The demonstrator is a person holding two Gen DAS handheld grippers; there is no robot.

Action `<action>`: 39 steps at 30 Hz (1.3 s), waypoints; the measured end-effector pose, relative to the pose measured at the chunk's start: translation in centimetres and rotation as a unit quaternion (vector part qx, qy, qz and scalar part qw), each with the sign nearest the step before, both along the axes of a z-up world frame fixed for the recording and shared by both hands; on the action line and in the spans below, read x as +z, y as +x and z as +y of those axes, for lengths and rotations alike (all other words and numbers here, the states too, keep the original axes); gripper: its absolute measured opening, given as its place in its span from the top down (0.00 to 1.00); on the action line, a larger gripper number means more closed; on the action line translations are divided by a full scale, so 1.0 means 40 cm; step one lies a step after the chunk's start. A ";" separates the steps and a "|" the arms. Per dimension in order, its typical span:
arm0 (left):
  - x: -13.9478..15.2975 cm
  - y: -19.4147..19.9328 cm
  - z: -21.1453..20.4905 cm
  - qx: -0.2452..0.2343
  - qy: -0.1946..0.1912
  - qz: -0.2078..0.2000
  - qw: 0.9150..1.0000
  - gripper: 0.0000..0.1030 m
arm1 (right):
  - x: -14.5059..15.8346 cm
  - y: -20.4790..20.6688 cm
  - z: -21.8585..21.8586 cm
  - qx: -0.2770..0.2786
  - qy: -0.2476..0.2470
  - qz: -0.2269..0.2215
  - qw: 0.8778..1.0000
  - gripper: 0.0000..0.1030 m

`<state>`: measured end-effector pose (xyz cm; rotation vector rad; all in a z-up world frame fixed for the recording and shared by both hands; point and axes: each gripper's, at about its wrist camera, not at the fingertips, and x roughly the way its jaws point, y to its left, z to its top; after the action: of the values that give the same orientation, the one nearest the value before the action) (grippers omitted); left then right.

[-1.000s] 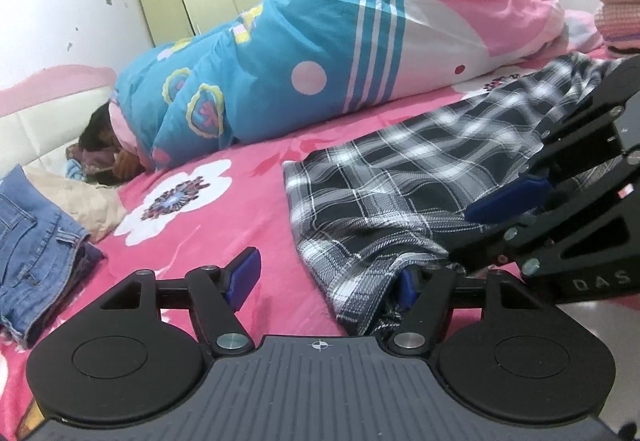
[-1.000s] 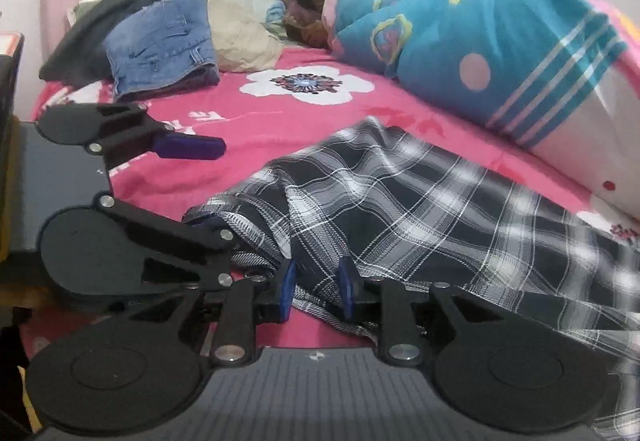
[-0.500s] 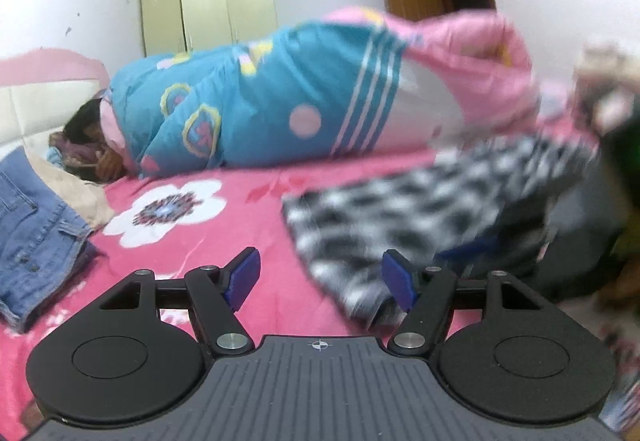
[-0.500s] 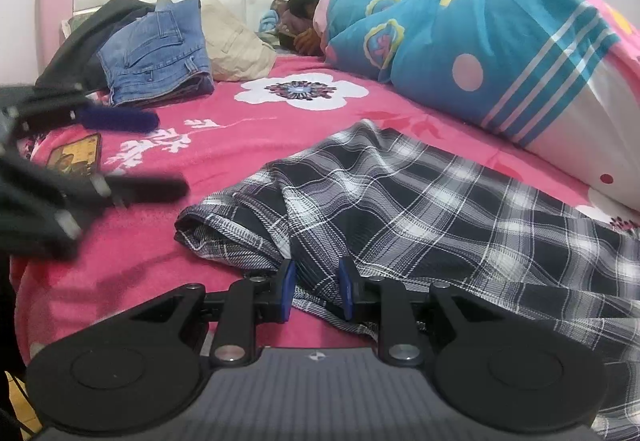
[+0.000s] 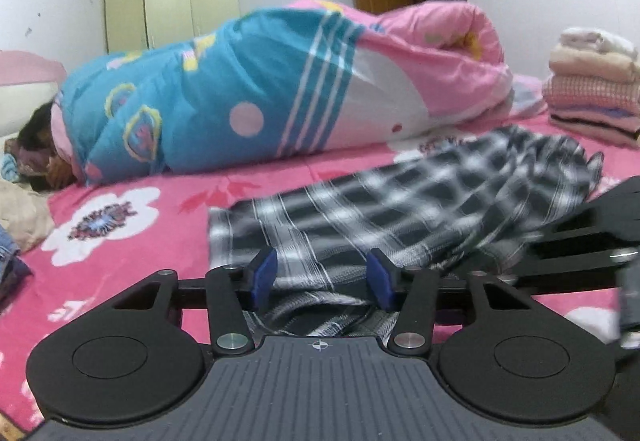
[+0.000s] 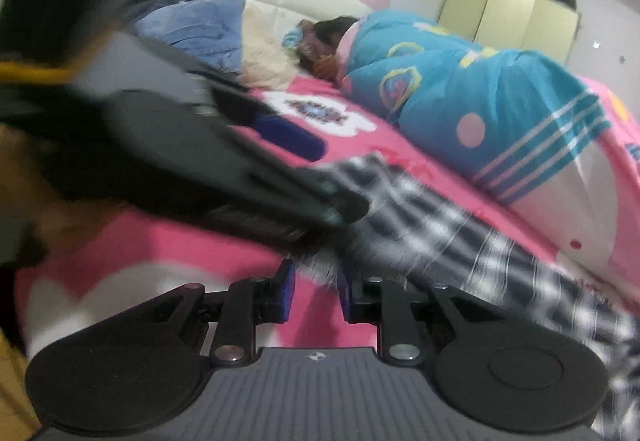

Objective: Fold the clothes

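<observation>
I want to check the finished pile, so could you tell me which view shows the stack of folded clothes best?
The left wrist view: the stack of folded clothes sits at the right edge on the pink bed sheet, layers distinguishable. The right wrist view faces the headboard and does not show it.

I see one black-and-white plaid garment (image 5: 400, 209) lying on the pink floral bedsheet (image 5: 168, 225), crumpled, not folded flat. It stretches from the near centre back toward the far right. Its near edge is bunched in overlapping layers with a striped hem showing. Right wrist view: same garment (image 6: 460, 241), motion-blurred, detail unreadable.
</observation>
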<state>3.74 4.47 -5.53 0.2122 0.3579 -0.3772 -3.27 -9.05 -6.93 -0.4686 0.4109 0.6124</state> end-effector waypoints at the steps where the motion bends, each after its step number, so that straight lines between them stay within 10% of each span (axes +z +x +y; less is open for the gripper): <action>1: -0.006 0.004 -0.004 0.001 0.005 0.007 1.000 0.53 | 0.005 -0.009 -0.017 -0.005 0.004 0.004 1.000 0.77; 10: -0.037 0.001 0.002 0.009 0.026 0.027 0.999 0.50 | 0.122 0.069 -0.240 -0.148 0.101 0.011 0.984 0.77; 15: -0.035 0.006 0.005 0.019 0.021 0.027 0.999 0.42 | 0.042 0.150 -0.334 -0.227 0.074 0.101 0.966 0.78; 25: -0.031 0.021 0.016 0.031 0.004 0.040 0.999 0.34 | 0.141 0.159 -0.412 -0.258 0.131 0.085 0.953 0.78; 39: -0.029 0.040 0.022 0.050 -0.013 0.057 0.997 0.23 | 0.074 0.162 -0.559 -0.306 0.170 0.087 0.933 0.77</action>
<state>5.36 5.34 -6.70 0.1477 0.4745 -0.2957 3.20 -31.40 -3.97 0.0581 0.5744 0.1079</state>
